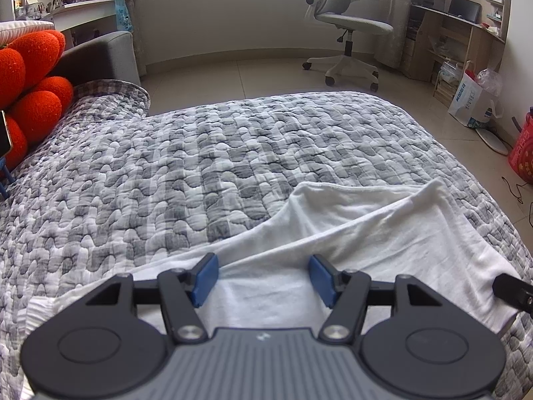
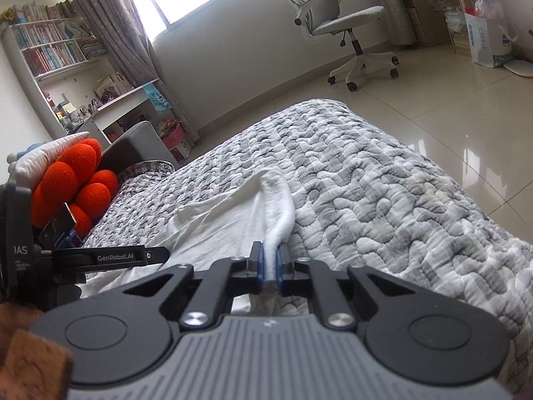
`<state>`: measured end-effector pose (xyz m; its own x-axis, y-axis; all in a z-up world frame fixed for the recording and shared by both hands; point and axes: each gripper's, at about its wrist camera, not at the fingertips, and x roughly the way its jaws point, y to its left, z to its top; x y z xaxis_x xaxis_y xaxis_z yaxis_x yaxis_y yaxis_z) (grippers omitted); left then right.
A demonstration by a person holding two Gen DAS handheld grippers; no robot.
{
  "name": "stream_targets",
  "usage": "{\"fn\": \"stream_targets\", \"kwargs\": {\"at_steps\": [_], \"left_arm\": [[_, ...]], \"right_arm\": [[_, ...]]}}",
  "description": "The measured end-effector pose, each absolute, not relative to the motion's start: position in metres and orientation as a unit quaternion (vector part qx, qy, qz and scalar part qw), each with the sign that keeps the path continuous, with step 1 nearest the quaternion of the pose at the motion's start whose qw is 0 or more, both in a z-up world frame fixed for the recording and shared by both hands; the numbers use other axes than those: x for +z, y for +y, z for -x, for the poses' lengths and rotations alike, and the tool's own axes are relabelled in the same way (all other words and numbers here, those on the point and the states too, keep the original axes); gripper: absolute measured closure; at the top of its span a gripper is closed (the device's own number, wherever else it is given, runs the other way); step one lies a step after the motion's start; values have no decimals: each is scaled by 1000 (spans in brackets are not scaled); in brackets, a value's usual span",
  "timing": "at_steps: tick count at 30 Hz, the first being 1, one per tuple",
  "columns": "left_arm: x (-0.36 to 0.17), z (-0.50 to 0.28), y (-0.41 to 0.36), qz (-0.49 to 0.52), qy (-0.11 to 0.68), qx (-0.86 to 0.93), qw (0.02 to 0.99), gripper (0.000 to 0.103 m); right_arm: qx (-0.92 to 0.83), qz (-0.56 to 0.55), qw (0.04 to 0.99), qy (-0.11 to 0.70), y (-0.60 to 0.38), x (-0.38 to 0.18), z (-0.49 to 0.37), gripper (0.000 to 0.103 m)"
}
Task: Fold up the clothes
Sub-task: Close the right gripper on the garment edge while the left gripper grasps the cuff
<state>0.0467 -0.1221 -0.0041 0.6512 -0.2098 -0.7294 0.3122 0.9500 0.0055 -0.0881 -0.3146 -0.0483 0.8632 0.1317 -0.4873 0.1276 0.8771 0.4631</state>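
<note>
Your right tool (image 2: pixel 269 261) is pinched nearly closed on a rolled edge of the white garment (image 2: pixel 233 213), which runs from its blue pads up toward the middle of that frame; your left tool (image 1: pixel 263 275) hangs with its jaws standing wide over the same white cloth, nothing pressed between its pads (image 1: pixel 206 278). In the left wrist view the garment lies rumpled across the lower right of the frame, one fold raised in a ridge, and the black tip of your other tool pokes in at the right edge just beside the cloth. The garment rests on a bed covered by a grey and white quilted spread (image 1: pixel 200 166). At the left edge of both views sits a cluster of orange-red plush balls (image 1: pixel 30 93) against a grey headboard (image 1: pixel 100 56), well apart from the cloth. Beyond the foot of the bed the floor is pale glossy tile (image 2: pixel 449 100), with a white and grey office chair (image 1: pixel 346 26) standing on it at the upper centre-right. A white paper bag (image 1: pixel 469 100) and a red bag (image 1: pixel 524 153) stand at the right, beside a wooden desk with shelves (image 1: pixel 466 33). In the right wrist view, a bookshelf (image 2: pixel 50 50) and curtained window fill the upper left.
</note>
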Motion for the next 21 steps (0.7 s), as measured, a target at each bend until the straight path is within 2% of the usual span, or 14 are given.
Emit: {"fn": "stream_targets", "kwargs": {"at_steps": [6,21], "left_arm": [[1,-49,-108,-33,395,-146,906,41],[10,-56,-53,32,400,-143,905,42]], "right_arm": [[-6,-201,947,250,-298,-38,84,94],[-15,-171,960,221,-270,-27,78,94]]}}
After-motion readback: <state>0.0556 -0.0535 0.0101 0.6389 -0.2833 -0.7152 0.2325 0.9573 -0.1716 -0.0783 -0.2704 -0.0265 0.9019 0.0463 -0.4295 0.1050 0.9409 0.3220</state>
